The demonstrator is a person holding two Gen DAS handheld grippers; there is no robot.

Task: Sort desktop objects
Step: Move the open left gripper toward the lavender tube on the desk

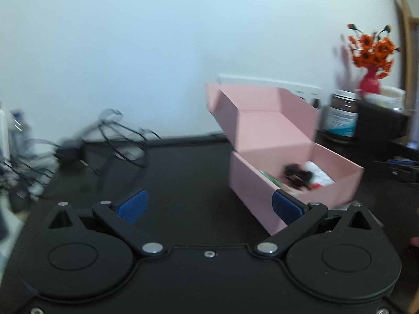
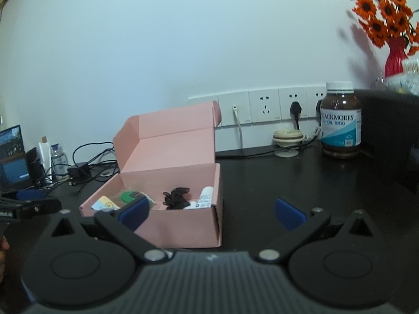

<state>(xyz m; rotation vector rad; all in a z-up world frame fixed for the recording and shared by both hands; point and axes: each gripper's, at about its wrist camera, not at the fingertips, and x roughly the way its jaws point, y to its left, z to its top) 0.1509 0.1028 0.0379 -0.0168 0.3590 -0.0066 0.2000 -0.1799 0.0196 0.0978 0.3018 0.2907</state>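
Observation:
An open pink cardboard box [image 2: 183, 227] stands on the black desk, its lid leaning back toward the wall. Inside lie a black clip-like object [image 2: 176, 198], a white tube [image 2: 205, 197], a green item [image 2: 128, 196] and a yellow card [image 2: 104, 203]. In the left wrist view the same pink box [image 1: 251, 180] sits to the right, blurred. My left gripper [image 1: 209, 205] is open and empty over bare desk, left of the box. My right gripper [image 2: 212, 210] is open and empty just in front of the box's near wall.
A brown fish oil bottle [image 2: 340, 120] stands at the back right beside a black block [image 2: 390, 130]. A red vase of orange flowers [image 2: 395, 57] is on top. Wall sockets [image 2: 264, 107], a small cream dish [image 2: 286, 141], tangled cables [image 2: 86, 167] and a laptop [image 2: 11, 157] line the back.

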